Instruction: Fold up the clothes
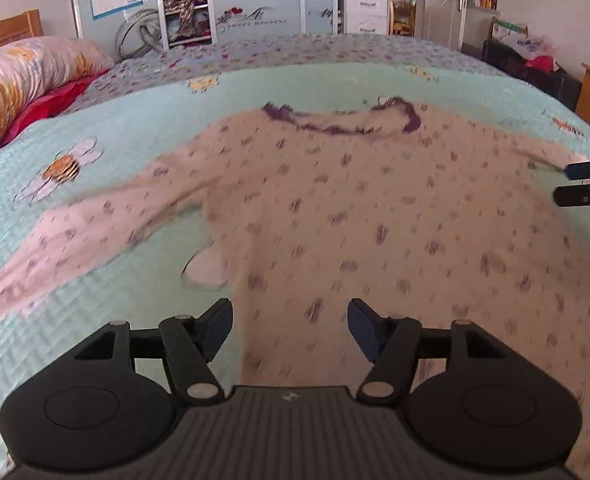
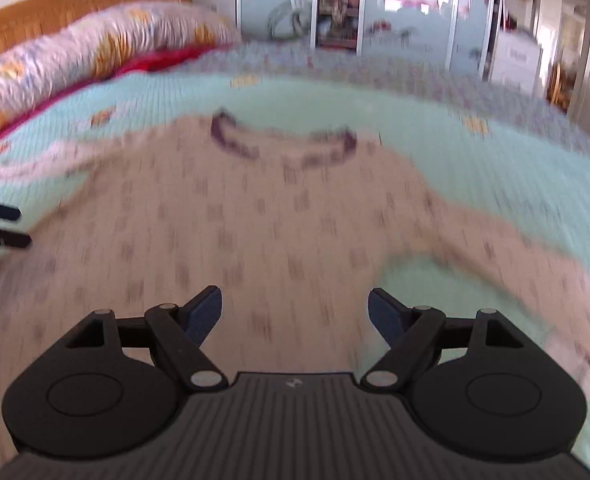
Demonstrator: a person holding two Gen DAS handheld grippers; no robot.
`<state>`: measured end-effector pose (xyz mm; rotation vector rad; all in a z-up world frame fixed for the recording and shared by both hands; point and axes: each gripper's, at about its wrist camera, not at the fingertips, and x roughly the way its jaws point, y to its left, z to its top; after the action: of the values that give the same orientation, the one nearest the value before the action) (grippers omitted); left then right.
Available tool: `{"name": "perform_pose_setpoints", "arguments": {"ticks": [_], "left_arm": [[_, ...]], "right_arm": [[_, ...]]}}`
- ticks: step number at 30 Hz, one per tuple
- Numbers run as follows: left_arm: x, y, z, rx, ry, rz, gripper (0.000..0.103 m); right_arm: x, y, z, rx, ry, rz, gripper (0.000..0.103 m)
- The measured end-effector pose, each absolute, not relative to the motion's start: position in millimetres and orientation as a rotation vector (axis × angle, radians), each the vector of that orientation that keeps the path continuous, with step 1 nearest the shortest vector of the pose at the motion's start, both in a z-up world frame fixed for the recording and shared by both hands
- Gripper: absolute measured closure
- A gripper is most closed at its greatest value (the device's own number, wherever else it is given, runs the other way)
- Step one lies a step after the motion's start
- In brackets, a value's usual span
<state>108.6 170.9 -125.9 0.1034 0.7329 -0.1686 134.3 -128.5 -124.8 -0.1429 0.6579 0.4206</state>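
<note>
On the bed (image 1: 107, 92), over a pale green quilted cover with bee and flower prints, a long-sleeved top (image 1: 359, 216) lay spread out flat, its front or back up (I could not tell which). The top was cream with small purple marks and a dark purple neckline (image 1: 335, 128) at the far end; the hem lay nearest the cameras. Its two sleeves ran out to either side, one sleeve (image 1: 83, 232) trailing down toward the near left in the left wrist view, the other sleeve (image 2: 535, 256) trailing toward the near right in the right wrist view.

The left hand-held gripper (image 1: 290, 330) hovered over the lower left part of the body, jaws spread wide and grasping nothing. The right hand-held gripper (image 2: 295, 316) hung over the lower right part, likewise spread wide and empty. Each showed as a dark tip at the edge of the other's view. The right wrist view was badly blurred, so fine detail there was lost.

The cloth looked thin, light and limp; it would likely sag and bunch wherever it was lifted rather than keep a shape, and it could drag on the textured cover. A sound place to take hold seemed to be a sleeve near its cuff or at the shoulder seam, pinching a single layer at the edge, or the hem corners for a lengthwise fold. A floral pillow (image 1: 27, 80) lay along the headboard, well apart from the garment.
</note>
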Motion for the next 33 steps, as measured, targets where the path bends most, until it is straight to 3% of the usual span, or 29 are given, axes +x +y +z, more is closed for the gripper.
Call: {"name": "perform_pose_setpoints", "arguments": {"ticks": [6, 12, 17, 29, 30, 32, 33], "left_arm": [[151, 170, -160, 0.133, 0.840, -0.114, 0.035], [109, 202, -145, 0.032, 0.770, -0.092, 0.036], [110, 170, -138, 0.034, 0.752, -0.097, 0.036], [88, 155, -131, 0.042, 0.782, -0.159, 0.035], [91, 152, -133, 0.038, 0.786, -0.158, 0.035], [96, 146, -136, 0.031, 0.794, -0.156, 0.035], [97, 144, -138, 0.040, 0.801, -0.155, 0.035]], "right_arm": [[201, -115, -176, -0.202, 0.766, 0.435, 0.019], [162, -205, -150, -0.077, 0.686, 0.268, 0.018], [191, -184, -122, -0.077, 0.563, 0.251, 0.017], [328, -269, -142, -0.006, 0.737, 0.394, 0.025], [335, -267, -146, -0.009, 0.759, 0.418, 0.028], [347, -255, -158, -0.028, 0.832, 0.476, 0.051], [351, -248, -165, -0.050, 0.869, 0.500, 0.074]]}}
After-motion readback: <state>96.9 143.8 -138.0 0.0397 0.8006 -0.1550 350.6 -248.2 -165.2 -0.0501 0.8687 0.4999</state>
